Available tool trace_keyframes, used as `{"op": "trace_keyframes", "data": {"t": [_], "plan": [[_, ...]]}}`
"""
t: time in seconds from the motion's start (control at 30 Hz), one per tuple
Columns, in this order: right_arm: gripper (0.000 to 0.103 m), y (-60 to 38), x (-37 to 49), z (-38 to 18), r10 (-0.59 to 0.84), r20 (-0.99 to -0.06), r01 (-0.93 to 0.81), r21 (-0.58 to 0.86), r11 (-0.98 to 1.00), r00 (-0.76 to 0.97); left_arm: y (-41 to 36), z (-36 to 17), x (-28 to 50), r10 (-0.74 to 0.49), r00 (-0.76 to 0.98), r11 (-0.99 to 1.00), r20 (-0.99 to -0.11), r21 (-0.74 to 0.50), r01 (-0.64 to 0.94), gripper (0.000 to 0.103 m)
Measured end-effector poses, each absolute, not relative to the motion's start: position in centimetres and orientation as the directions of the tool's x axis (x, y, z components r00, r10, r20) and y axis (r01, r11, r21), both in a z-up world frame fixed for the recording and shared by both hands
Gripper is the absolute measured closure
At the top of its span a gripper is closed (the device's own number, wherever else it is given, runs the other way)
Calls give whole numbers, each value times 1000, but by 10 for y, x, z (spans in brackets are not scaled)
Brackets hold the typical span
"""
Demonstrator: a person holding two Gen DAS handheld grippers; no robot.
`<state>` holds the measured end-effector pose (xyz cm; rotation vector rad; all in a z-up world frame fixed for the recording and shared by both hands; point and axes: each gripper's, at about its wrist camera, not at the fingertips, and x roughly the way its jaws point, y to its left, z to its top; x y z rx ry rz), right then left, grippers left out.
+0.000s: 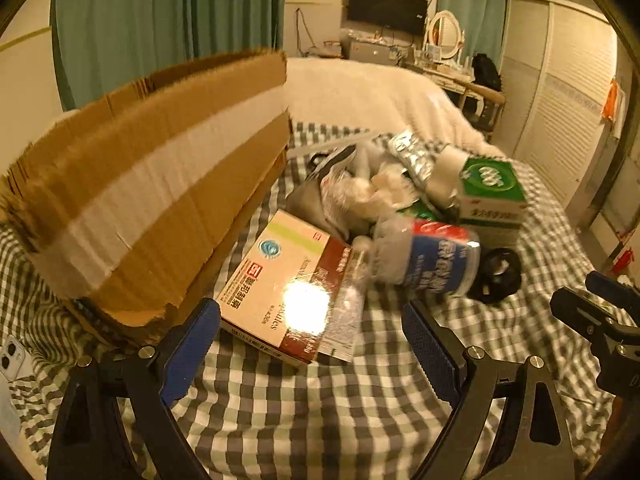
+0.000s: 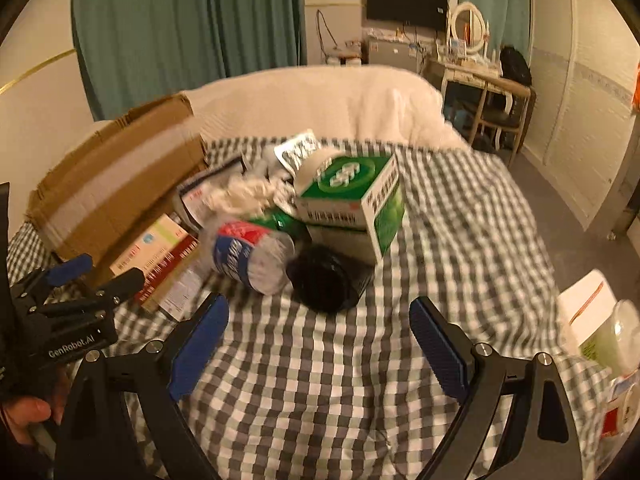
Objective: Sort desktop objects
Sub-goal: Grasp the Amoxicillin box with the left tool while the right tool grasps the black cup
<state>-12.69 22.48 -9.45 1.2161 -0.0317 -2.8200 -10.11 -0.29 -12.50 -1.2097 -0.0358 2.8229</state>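
Observation:
A heap of objects lies on a checked cloth: a flat cream and red box point(image 1: 280, 284), a blue and red labelled bottle point(image 1: 432, 260) on its side, a black round object point(image 1: 498, 276), a green and white box point(image 1: 490, 192) and crumpled white wrappers point(image 1: 372, 192). My left gripper point(image 1: 310, 344) is open and empty, just short of the flat box. My right gripper point(image 2: 318, 340) is open and empty, in front of the black round object point(image 2: 324, 280), the bottle point(image 2: 248, 256) and the green box point(image 2: 352, 200).
An open cardboard box point(image 1: 152, 200) stands left of the heap, also in the right wrist view point(image 2: 112, 184). A white phone point(image 1: 12, 356) lies at the far left. A white container and packets point(image 2: 600, 336) sit at the right. A white blanket point(image 2: 320, 100) lies behind.

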Motion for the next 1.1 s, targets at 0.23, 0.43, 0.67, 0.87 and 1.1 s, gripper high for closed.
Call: {"op": "trace_keyframes", "data": {"t": [0.23, 0.43, 0.67, 0.87, 1.1], "plan": [[11, 233, -154, -126, -70, -753, 18, 77, -997, -654, -7, -148, -123, 11, -682, -1000, -732, -3, -13, 8], [11, 237, -184, -145, -65, -766, -13, 95, -995, -639, -8, -154, -139, -85, -708, -996, -701, 66, 55, 3], [11, 234, -214, -172, -59, -788, -22, 92, -996, -613, -12, -160, -150, -112, -716, -993, -689, 109, 51, 0], [24, 227, -214, -179, -47, -781, 14, 48, -999, -622, -2, -165, -149, -74, -701, -994, -709, 108, -3, 0], [24, 231, -197, -173, -71, -774, 27, 69, -997, -629, 21, -172, -140, 25, -650, -986, -760, 87, -139, 0]]}}
